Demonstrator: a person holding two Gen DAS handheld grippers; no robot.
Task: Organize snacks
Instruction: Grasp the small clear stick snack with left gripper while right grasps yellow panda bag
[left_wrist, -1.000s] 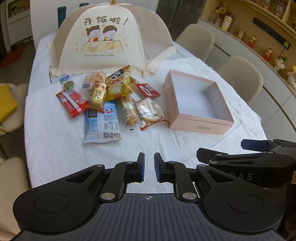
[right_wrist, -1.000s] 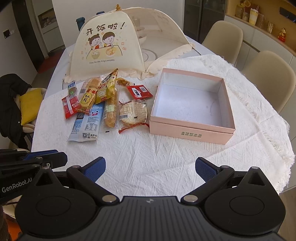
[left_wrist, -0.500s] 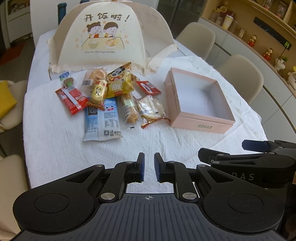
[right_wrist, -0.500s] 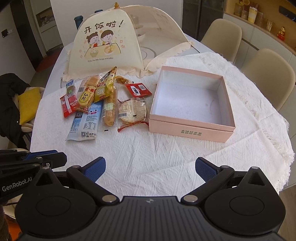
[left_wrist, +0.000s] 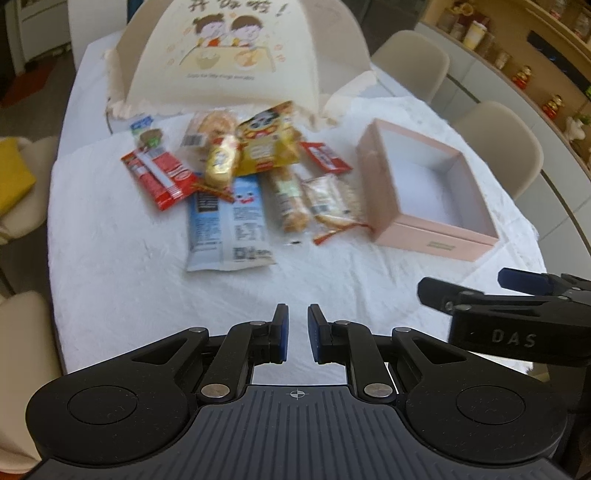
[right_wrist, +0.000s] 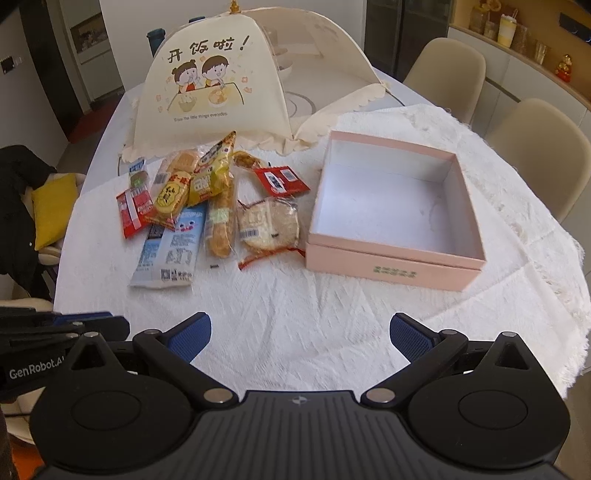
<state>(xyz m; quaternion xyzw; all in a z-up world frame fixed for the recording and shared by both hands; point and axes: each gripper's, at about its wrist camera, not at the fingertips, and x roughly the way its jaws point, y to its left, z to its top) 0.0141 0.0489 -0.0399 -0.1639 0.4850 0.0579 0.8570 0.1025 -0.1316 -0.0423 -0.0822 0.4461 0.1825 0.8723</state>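
A heap of packaged snacks (right_wrist: 207, 199) lies on the white tablecloth: a blue-white pack (right_wrist: 170, 247), red packs, a yellow bag (right_wrist: 212, 177), a long bread stick and a round rice cracker (right_wrist: 267, 227). An empty pink box (right_wrist: 391, 269) stands to their right; it also shows in the left wrist view (left_wrist: 436, 243). My left gripper (left_wrist: 295, 332) is nearly shut and empty, above the near table edge, short of the snacks (left_wrist: 236, 173). My right gripper (right_wrist: 300, 332) is wide open and empty, near the front edge.
A cream food-cover tent (right_wrist: 207, 92) stands behind the snacks. Beige chairs (right_wrist: 543, 151) ring the right side of the table. A yellow cushion (right_wrist: 51, 206) lies on a chair at left. Shelves with jars run along the right wall.
Both grippers have moved forward toward the snacks and box, which now look larger. The left view is blurred by motion. Jaw openings are unchanged.
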